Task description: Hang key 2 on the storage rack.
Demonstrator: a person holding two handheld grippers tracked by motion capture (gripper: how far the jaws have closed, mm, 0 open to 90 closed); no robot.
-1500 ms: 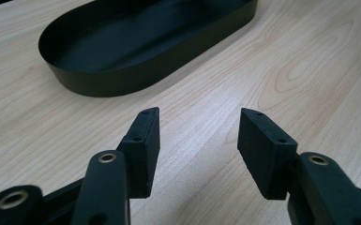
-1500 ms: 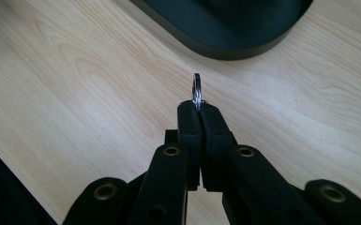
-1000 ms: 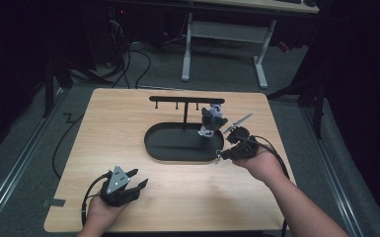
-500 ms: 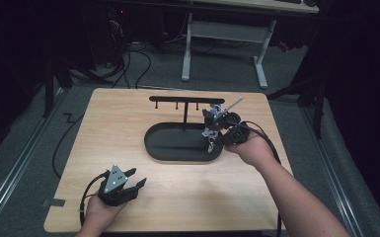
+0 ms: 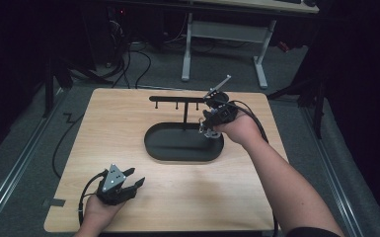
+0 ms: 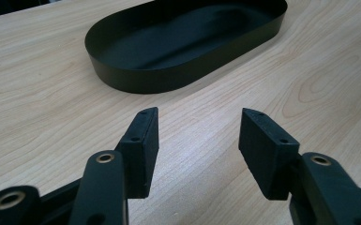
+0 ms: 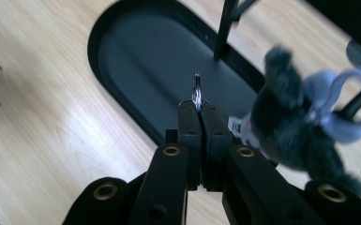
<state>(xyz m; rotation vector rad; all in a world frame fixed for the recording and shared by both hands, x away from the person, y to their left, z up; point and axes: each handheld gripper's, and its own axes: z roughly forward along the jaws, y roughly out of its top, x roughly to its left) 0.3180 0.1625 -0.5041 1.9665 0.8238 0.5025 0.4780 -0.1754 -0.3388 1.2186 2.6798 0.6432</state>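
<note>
Over the tray's (image 5: 154, 148) 3 o'clock end, right gripper (image 7: 197, 105), jaws pinching the plush keychain's ring (image 7: 196, 91), had climbed toward the rack (image 5: 177, 99); left gripper (image 6: 194, 136) stayed spread, idle

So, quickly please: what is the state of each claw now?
Left claw: open, holding nothing, low over the table.
Right claw: closed on the metal ring of a furry keychain toy.

Bare surface (image 5: 128, 128) lies open left of the black tray (image 5: 160, 150); the upright hook stand (image 5: 185, 111), probably planted in it, blocks the middle.
</note>
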